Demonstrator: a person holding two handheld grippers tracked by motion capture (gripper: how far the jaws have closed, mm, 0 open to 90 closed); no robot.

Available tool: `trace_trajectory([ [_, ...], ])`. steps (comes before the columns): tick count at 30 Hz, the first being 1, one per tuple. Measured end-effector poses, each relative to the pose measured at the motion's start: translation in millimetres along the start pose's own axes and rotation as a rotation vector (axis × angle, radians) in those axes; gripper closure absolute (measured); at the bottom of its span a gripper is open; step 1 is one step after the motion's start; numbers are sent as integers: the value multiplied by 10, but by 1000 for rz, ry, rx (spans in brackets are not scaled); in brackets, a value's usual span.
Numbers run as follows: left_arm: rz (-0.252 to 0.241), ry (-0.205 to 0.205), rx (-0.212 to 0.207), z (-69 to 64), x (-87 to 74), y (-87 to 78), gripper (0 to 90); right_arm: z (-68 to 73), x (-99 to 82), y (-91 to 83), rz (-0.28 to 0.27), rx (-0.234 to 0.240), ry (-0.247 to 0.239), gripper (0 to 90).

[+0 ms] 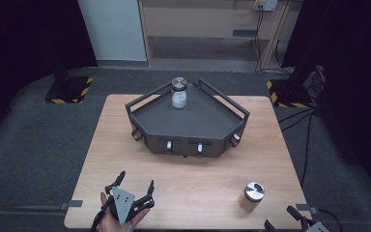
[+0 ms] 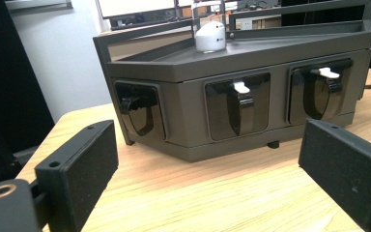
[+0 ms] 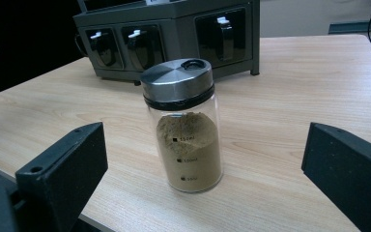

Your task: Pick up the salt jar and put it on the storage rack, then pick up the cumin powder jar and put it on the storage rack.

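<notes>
The jar of brown powder (image 3: 183,125) is standing upright on the tabletop (image 1: 193,179), near the front right corner, its steel lid (image 3: 178,79) closed on top. In the high view the same jar (image 1: 251,195) is sitting well apart from the rack, with bare wood all round it. The right gripper (image 3: 203,164) is pointing at this jar from the near edge of the tabletop; its fingers (image 3: 65,169) are standing wide apart, one on each side of the jar in the right gripper view, touching nothing and holding nothing. In the high view this gripper (image 1: 297,222) is showing at the bottom right edge, near the jar but not against it.

Farther back, the dark grey corner rack (image 1: 188,123) is resting on the middle of the tabletop, and a second jar with white contents (image 1: 179,93) is standing upright at its rear corner. The left gripper (image 1: 135,186), held in the person's hand (image 1: 118,217) at the front left, is facing the rack's front panels (image 2: 236,104). Its fingers (image 2: 77,169) are also spread wide and empty, well short of the rack.
</notes>
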State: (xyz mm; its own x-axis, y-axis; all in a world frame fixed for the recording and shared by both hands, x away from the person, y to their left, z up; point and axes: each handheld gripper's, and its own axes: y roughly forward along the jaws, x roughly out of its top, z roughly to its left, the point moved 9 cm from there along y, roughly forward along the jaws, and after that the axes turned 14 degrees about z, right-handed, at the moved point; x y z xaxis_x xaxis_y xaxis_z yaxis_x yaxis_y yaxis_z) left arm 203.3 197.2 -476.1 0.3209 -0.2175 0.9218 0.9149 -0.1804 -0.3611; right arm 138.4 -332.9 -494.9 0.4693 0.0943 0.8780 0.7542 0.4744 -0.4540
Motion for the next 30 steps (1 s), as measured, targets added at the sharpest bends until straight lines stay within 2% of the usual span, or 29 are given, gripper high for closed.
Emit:
trace_trajectory([
  [13,3,-3,-8,7,-8,8,59,0,-2,-3,-1,0,0,27],
  [22,-12,-5,9,19,-11,3,58,2,-1,-13,-6,-2,-4,27],
  [30,-15,-12,7,39,-13,-1,58,6,1,-8,-10,-4,-6,27],
])
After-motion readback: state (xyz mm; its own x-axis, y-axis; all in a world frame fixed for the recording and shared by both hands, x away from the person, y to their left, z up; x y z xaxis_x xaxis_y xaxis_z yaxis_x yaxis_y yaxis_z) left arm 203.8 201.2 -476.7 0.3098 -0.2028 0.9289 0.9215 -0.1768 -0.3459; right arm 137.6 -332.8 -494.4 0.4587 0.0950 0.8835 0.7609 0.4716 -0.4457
